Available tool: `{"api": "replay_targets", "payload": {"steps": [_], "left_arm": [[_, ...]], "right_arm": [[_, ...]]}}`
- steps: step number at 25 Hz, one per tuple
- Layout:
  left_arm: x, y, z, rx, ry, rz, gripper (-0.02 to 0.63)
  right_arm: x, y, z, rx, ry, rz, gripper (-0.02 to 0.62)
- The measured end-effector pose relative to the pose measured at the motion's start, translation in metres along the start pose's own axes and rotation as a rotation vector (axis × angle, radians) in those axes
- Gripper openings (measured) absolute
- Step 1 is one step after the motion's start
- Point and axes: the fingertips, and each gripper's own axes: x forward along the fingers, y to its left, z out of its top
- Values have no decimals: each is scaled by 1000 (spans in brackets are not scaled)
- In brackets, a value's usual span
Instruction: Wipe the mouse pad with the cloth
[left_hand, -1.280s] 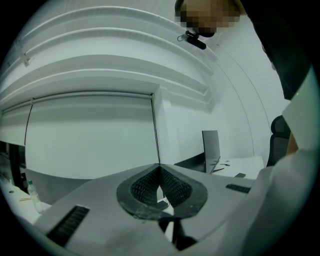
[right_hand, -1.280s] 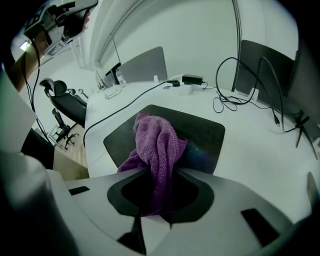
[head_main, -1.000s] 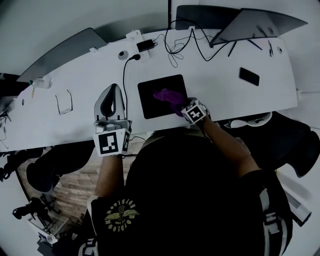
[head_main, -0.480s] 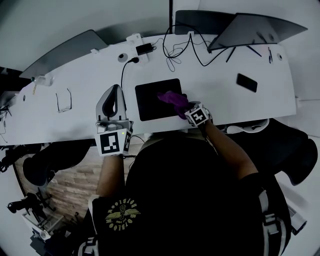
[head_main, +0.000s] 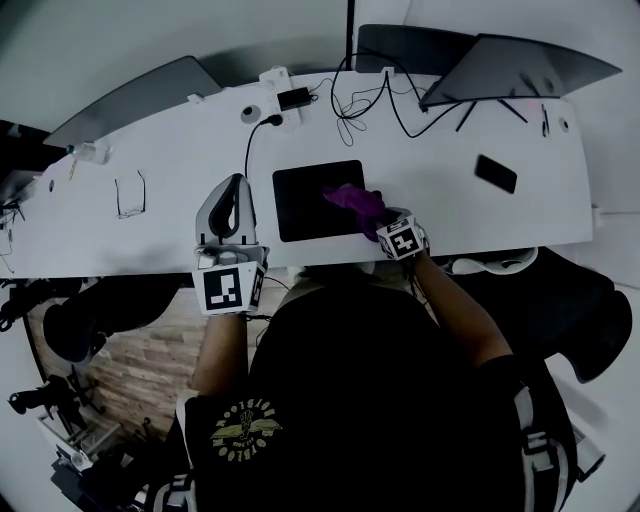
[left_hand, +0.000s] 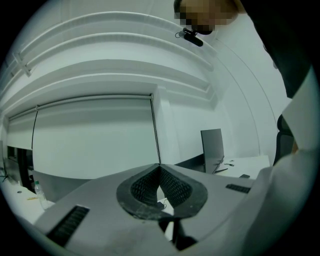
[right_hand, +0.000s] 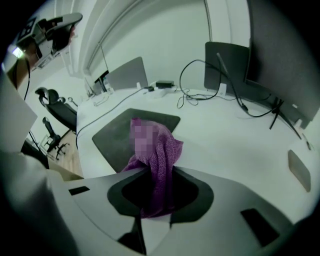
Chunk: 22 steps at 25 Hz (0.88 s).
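The purple cloth (right_hand: 155, 150) is gripped between the narrowly parted jaws of the right gripper (right_hand: 157, 192), and its free end is draped over the right part of the black mouse pad (head_main: 310, 200). This gripper is tilted steeply down at the pad's near right corner. The left gripper (left_hand: 160, 170) is held level just left of the mouse pad, its jaws brought together on nothing. A phone (head_main: 496, 173) is seen well right of the pad, glasses (head_main: 128, 193) well left of it, and tangled cables (head_main: 360, 100) beyond it, all on the white desk (head_main: 450, 215).
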Motion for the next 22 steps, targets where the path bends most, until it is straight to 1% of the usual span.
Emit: {"api": "replay_targets", "payload": {"steps": [3, 6, 12, 14, 16, 18, 20, 22], "left_arm": [[0, 3, -3, 3, 20, -8, 2], [2, 3, -8, 7, 45, -25, 2], [5, 2, -4, 17, 32, -52, 2], [7, 4, -4, 16, 31, -53, 2], [9, 5, -2, 12, 27, -58, 2], [9, 6, 0, 2, 19, -64, 2], [7, 8, 1, -5, 15, -66, 2], [4, 10, 2, -4, 13, -67, 2]], "right_arm": [[-21, -14, 12, 72, -94, -41, 95], [-39, -42, 7, 132, -121, -107, 95], [-61, -110, -39, 268, -71, -264, 95], [-62, -120, -50, 279, -46, -285, 95], [-60, -123, -54, 262, -29, -286, 95], [-56, -122, -54, 243, -33, -280, 122], [-56, -118, -49, 231, -48, -272, 190], [-61, -113, -43, 218, -69, -275, 241]]}}
